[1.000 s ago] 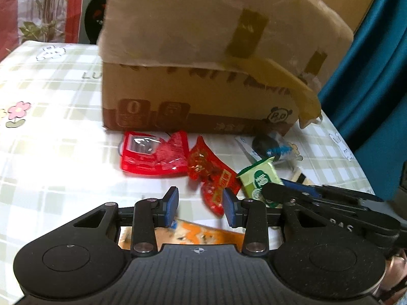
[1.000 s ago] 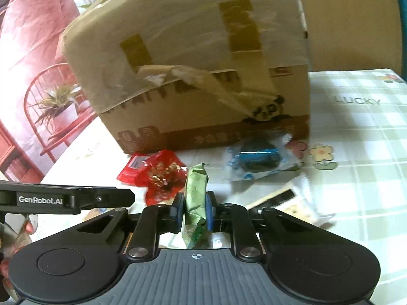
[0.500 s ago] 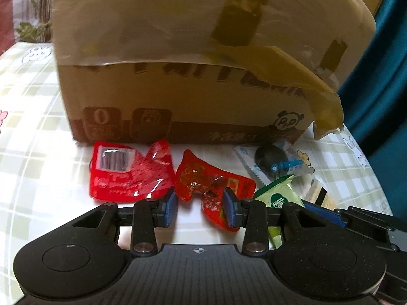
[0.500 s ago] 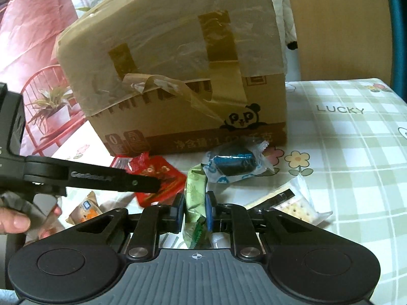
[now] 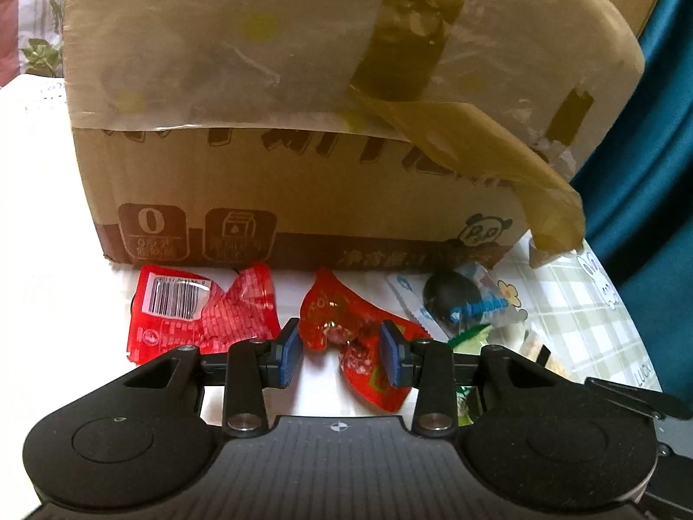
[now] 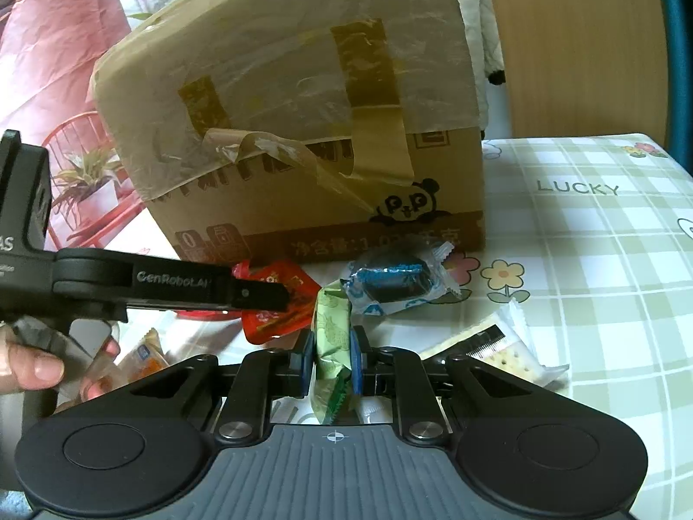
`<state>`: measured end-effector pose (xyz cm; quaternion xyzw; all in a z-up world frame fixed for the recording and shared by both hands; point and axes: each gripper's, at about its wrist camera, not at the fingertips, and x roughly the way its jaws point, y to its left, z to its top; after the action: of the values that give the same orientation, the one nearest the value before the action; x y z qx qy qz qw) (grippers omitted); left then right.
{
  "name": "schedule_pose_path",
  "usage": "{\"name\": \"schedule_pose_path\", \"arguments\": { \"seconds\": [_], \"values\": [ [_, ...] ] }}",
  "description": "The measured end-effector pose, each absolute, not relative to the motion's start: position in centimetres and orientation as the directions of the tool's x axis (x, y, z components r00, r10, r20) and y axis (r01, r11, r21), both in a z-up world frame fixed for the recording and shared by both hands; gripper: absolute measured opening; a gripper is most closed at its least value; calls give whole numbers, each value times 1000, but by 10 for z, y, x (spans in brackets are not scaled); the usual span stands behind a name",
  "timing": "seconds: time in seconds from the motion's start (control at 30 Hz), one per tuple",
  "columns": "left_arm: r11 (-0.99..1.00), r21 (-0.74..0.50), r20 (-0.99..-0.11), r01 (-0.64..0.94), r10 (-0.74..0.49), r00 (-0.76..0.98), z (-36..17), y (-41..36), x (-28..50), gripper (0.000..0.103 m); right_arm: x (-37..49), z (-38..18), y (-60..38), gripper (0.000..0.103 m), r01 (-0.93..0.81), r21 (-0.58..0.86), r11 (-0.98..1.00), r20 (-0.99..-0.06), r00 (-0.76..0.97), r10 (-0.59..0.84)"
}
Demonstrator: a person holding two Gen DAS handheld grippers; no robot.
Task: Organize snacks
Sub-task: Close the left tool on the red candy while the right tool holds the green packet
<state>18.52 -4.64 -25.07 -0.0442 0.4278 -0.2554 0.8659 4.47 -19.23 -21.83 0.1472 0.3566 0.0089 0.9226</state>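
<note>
Looking at it now, barely anything's sorted. The right gripper (image 6: 331, 362) has its jaws clamped on a green snack packet (image 6: 331, 329), lifted just in front of the cardboard box (image 6: 303, 130). The left gripper (image 5: 340, 353) hovers with jaws wide around a red wrapper (image 5: 359, 338). Still loose on the table (image 6: 606, 260) by the box's front edge: the barcode packet (image 5: 199, 307), dark cookie pack (image 6: 396, 284), crackers (image 6: 493, 346).

1. A home, by the look of it: the tabletop (image 6: 606, 260) wears a checked cloth printed with flowers and the word LUCKY.
2. A reused, taped cardboard box (image 6: 303, 130) stands on it.
3. A floral fabric (image 6: 52, 43) and a teal curtain (image 5: 649, 151) hang behind.
</note>
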Motion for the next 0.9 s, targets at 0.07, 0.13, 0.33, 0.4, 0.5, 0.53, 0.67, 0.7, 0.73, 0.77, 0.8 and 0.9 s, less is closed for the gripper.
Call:
{"name": "schedule_pose_path", "arguments": {
  "seconds": [0.07, 0.13, 0.33, 0.4, 0.5, 0.53, 0.67, 0.7, 0.73, 0.77, 0.8, 0.9],
  "values": [
    [868, -283, -721, 408, -473, 507, -251, -48, 187, 40, 44, -218, -193, 16, 90, 279, 956, -656, 745, 121],
    [869, -267, -713, 416, -469, 522, -253, -52, 187, 40, 44, -218, -193, 16, 92, 280, 956, -656, 745, 120],
    [868, -209, -712, 451, -451, 538, -254, -67, 182, 39, 43, -218, -193, 16, 96, 283, 954, -653, 748, 119],
    [855, -208, -717, 476, -464, 520, -255, -68, 179, 18, 43, -219, -193, 16, 99, 287, 953, -653, 748, 119],
    [845, -172, -710, 506, -463, 531, -251, -66, 169, 18, 42, -219, -193, 16, 102, 289, 952, -653, 748, 118],
    [842, -164, -702, 515, -466, 538, -250, -65, 164, 17, 42, -218, -193, 16, 103, 288, 952, -654, 748, 117],
    [836, -146, -690, 529, -469, 551, -246, -61, 157, 17, 42, -218, -191, 16, 107, 287, 952, -654, 748, 114],
    [838, -149, -691, 525, -468, 551, -247, -60, 157, 17, 42, -218, -190, 16, 108, 287, 952, -655, 747, 113],
    [840, -152, -689, 521, -468, 553, -246, -58, 156, 17, 43, -218, -190, 16, 108, 286, 952, -656, 746, 112],
    [842, -155, -684, 516, -468, 559, -245, -57, 156, 17, 43, -218, -190, 16, 109, 284, 953, -657, 746, 111],
    [844, -157, -677, 513, -471, 566, -243, -55, 155, 17, 42, -218, -189, 16, 108, 283, 953, -657, 745, 111],
    [844, -158, -648, 512, -480, 591, -232, -48, 148, 17, 42, -217, -189, 15, 103, 283, 954, -657, 745, 114]
  ]
}}
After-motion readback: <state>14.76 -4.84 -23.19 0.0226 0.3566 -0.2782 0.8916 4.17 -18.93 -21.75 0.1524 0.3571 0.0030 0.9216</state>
